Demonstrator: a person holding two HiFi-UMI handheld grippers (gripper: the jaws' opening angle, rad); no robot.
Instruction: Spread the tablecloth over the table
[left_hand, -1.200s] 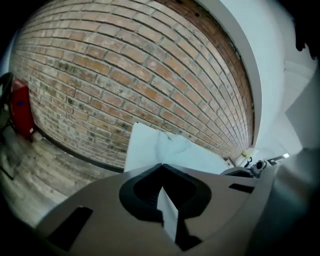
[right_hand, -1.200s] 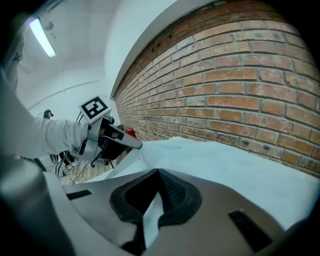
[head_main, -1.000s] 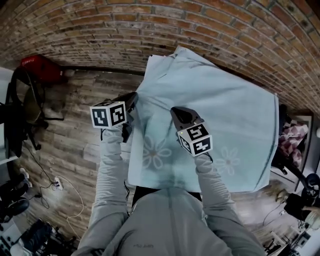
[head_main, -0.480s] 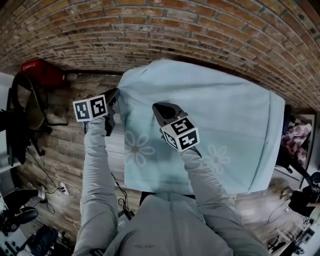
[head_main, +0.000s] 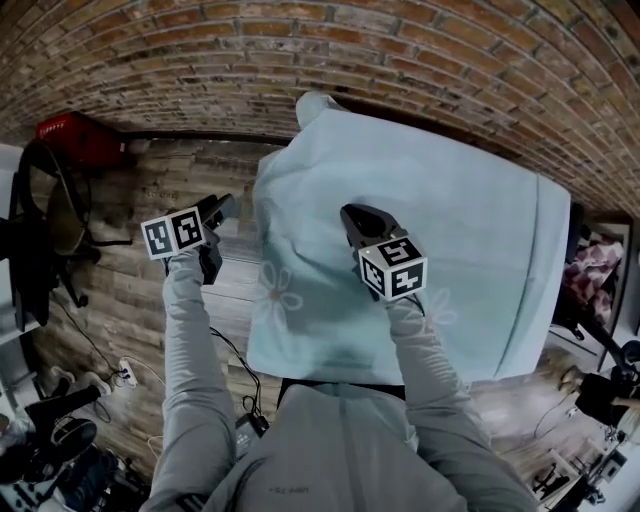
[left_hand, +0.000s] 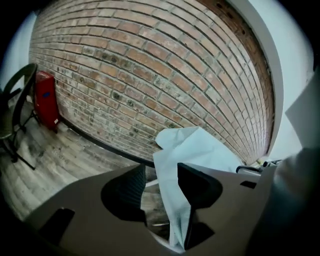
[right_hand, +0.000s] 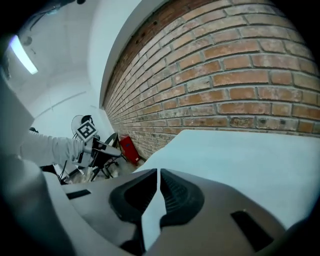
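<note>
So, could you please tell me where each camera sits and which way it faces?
Head view: on the person's head, looking steeply down on the tablecloth; both sleeves, the left gripper and right gripper show.
Left gripper view: on the left gripper, facing the brick wall; its fingers have just been opening, tablecloth edge between them.
Right gripper view: on the right gripper, looking across the tablecloth; its fingers pinch a fold; the left sleeve shows.
All share the red box by the wall.

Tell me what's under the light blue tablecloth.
The tablecloth hides nearly everything beneath it; the table top cannot be seen. Only a dark strip shows below its near edge, and wood floor beside it.
</note>
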